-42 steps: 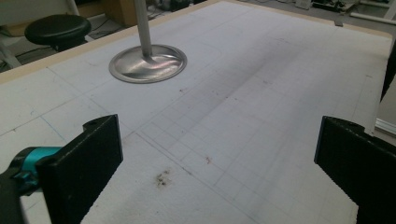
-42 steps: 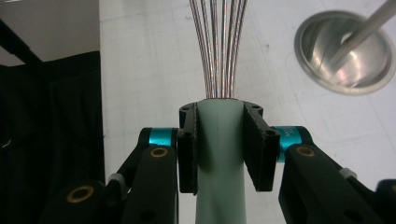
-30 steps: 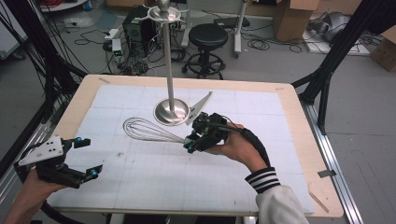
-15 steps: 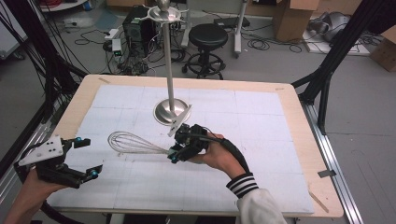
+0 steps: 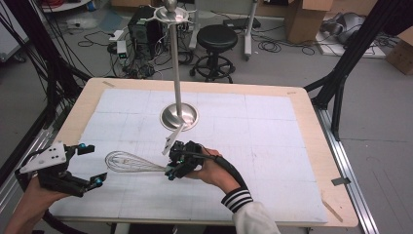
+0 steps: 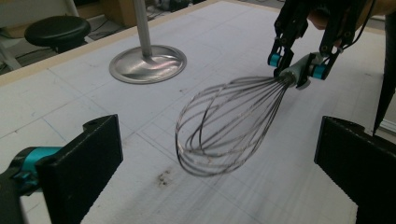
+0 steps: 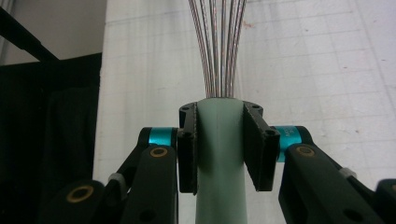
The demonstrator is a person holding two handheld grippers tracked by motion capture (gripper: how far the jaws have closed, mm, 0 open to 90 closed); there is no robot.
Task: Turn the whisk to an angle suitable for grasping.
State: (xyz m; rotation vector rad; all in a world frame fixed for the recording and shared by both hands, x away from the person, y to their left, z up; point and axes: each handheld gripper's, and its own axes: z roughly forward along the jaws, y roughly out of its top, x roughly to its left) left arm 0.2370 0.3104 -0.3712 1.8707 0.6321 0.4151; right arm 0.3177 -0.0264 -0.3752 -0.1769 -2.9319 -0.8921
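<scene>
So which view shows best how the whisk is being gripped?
The right gripper view: the right gripper's black pads clamp both sides of the whisk's pale green handle, just below the wires. The left gripper view shows the same grip from farther off. The high view shows the hand covering it.

We're looking down from above the table's near edge at the steel stand base (image 5: 178,117). Left gripper view is facing it low across the mat, sharing the whisk (image 6: 224,128) with high view. Right gripper view is sitting close on the whisk handle, stand base out of frame.
</scene>
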